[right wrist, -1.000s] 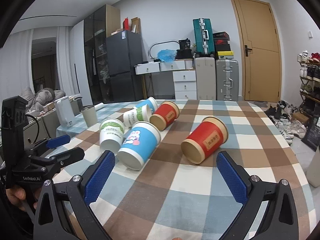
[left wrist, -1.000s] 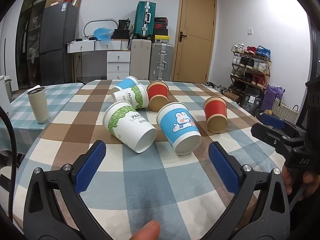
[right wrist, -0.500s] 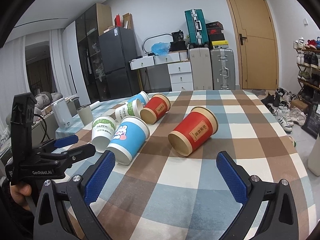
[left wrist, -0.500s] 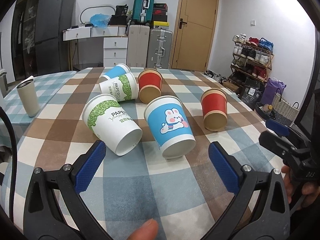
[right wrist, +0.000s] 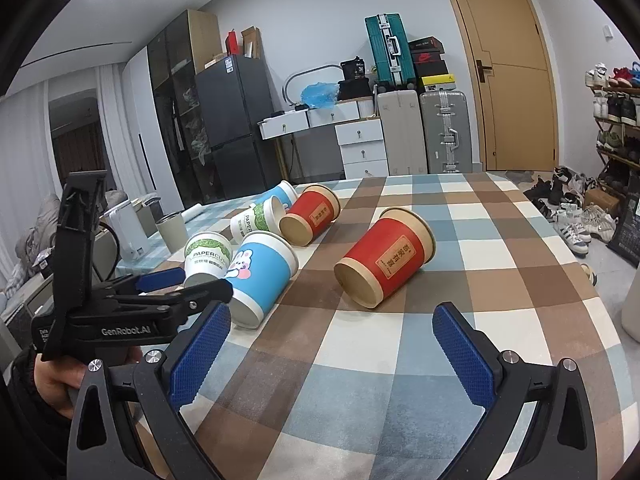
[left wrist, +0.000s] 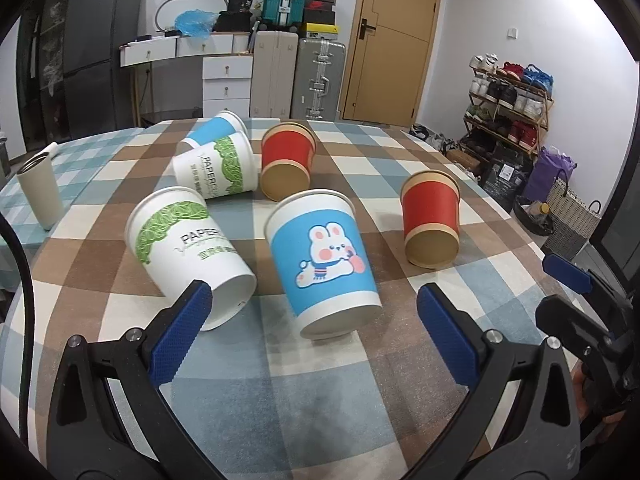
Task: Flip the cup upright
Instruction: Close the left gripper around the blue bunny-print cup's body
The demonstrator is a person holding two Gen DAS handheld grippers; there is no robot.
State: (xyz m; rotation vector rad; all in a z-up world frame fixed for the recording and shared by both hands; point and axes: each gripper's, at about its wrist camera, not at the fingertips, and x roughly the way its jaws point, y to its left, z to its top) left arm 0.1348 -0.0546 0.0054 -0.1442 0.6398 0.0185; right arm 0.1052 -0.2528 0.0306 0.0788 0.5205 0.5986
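Cups all over the checkered counter [left wrist: 320, 392], every one tipped on its side. Bunny cup [left wrist: 324, 260] lies right ahead of the left gripper [left wrist: 316, 332], jaws spread wide, holding nothing. Right gripper [right wrist: 332, 348] faces the nearer red cup [right wrist: 384, 258], jaws spread too.

Six paper cups lie tipped on the checked-cloth worktop [left wrist: 320, 380]: the blue rabbit-print paper cup [left wrist: 324, 264] between the green-leaf white paper cup [left wrist: 188, 248] on its left and the red kraft paper cup [left wrist: 431, 220] on its right.
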